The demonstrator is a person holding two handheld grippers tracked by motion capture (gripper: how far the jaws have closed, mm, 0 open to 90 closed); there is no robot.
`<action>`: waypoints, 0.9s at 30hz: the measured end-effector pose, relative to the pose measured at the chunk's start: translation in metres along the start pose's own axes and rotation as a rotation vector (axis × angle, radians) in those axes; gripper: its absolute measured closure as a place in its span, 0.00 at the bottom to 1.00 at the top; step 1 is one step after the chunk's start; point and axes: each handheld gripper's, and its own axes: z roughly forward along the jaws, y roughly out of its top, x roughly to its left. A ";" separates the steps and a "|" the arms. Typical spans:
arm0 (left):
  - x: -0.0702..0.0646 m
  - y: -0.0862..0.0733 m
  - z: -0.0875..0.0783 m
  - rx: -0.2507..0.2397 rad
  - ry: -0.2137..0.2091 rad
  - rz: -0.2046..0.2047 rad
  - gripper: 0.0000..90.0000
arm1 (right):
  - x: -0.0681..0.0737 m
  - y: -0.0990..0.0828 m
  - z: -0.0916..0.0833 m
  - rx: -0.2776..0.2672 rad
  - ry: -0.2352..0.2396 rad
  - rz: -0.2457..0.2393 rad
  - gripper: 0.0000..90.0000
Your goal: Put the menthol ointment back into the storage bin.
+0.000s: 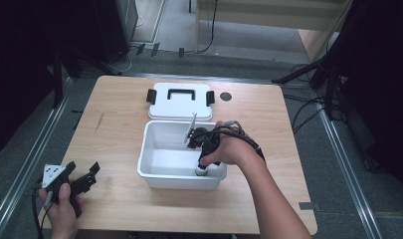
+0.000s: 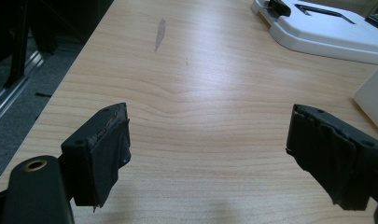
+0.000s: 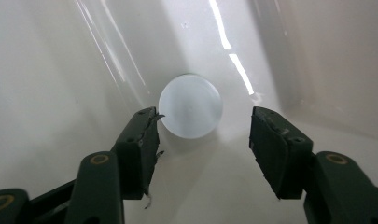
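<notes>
A white plastic bin (image 1: 181, 180) sits mid-table. My right gripper (image 1: 203, 167) points down into its front right corner. In the right gripper view a small round thing with a flat white top (image 3: 190, 105) stands on the bin floor, and my right gripper (image 3: 204, 116) is open just above it. Both pads stand clear of the top, the left-hand one close to its edge. In the high view that thing (image 1: 202, 172) shows as a pale greenish spot under the jaws. My left gripper (image 1: 83, 169) rests open near the table's front left corner, and between its jaws (image 2: 207, 116) is bare wood.
The bin's white lid (image 1: 180, 107) with black handle and latches lies flat behind the bin, also in the left gripper view (image 2: 326, 30). A dark round hole (image 1: 226, 96) sits in the tabletop behind the lid's right end. Dark stands and cables surround the table.
</notes>
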 end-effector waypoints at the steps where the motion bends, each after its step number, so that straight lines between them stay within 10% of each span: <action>1: 0.000 0.000 0.000 0.000 0.000 0.000 0.16 | 0.000 -0.001 -0.004 -0.007 0.000 0.002 0.47; 15: 0.000 0.000 0.000 0.001 -0.001 0.002 0.16 | -0.006 -0.023 -0.053 -0.096 -0.024 0.074 0.37; 27: -0.001 0.000 0.000 -0.003 0.006 0.008 0.16 | -0.021 -0.085 -0.081 -0.118 -0.075 0.165 0.35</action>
